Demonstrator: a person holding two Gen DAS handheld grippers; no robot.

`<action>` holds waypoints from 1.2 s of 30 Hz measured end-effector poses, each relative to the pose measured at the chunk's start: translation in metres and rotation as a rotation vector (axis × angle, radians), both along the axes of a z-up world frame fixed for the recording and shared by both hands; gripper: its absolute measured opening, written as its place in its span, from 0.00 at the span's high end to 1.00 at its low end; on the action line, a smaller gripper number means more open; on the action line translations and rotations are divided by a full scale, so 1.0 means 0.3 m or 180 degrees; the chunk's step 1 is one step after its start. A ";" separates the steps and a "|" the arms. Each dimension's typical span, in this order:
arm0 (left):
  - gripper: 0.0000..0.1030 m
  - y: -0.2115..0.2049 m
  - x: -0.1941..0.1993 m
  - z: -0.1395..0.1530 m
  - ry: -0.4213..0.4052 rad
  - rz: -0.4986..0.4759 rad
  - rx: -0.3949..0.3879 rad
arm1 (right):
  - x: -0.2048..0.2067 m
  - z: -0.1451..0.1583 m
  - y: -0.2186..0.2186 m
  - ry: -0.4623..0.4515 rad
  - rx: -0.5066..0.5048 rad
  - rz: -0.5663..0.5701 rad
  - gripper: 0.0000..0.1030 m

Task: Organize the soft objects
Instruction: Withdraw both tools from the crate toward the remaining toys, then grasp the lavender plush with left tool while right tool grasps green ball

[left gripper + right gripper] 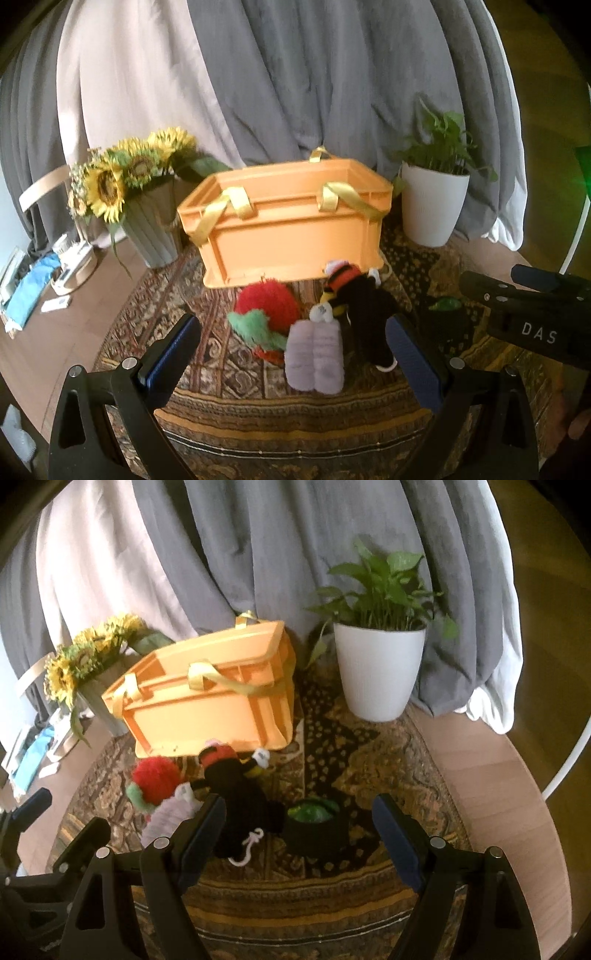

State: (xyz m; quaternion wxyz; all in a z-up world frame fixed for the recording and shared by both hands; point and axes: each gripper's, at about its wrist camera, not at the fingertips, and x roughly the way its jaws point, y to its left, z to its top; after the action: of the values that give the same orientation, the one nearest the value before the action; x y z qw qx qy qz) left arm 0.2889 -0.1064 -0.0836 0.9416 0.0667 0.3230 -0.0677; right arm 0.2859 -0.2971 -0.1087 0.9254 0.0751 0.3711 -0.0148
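I hold both claws, left claw [293,354] and right claw [299,829], spread apart and empty above the plush toys [317,354] before the orange crate [288,229].

Patterned rug [229,384] on wood floor [44,332]: orange crate [295,236], plush toys [314,354], two pots, perhaps ceramic.
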 end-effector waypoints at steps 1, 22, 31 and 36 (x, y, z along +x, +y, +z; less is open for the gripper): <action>0.01 -0.001 0.001 -0.009 0.0019 0.0000 0.0003 | 0.000 -0.008 -0.001 0.0018 -0.0004 0.0000 0.20; 0.06 -0.028 0.063 -0.236 0.0495 -0.0077 0.0007 | 0.060 -0.187 -0.012 0.0322 -0.0057 0.0010 0.20; 0.21 -0.045 0.112 -0.305 0.0657 -0.0092 -0.0027 | 0.098 -0.232 -0.015 0.0376 -0.0060 0.0030 0.20; 0.40 -0.047 0.139 -0.339 0.0752 -0.0087 -0.0040 | 0.120 -0.254 -0.007 0.0404 -0.0091 0.0053 0.21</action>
State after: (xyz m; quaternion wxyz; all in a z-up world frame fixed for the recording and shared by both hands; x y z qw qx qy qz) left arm 0.3307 -0.1204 -0.1853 0.8964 0.0568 0.4303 -0.0899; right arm 0.3220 -0.2993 -0.1848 0.9011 0.0577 0.4294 -0.0171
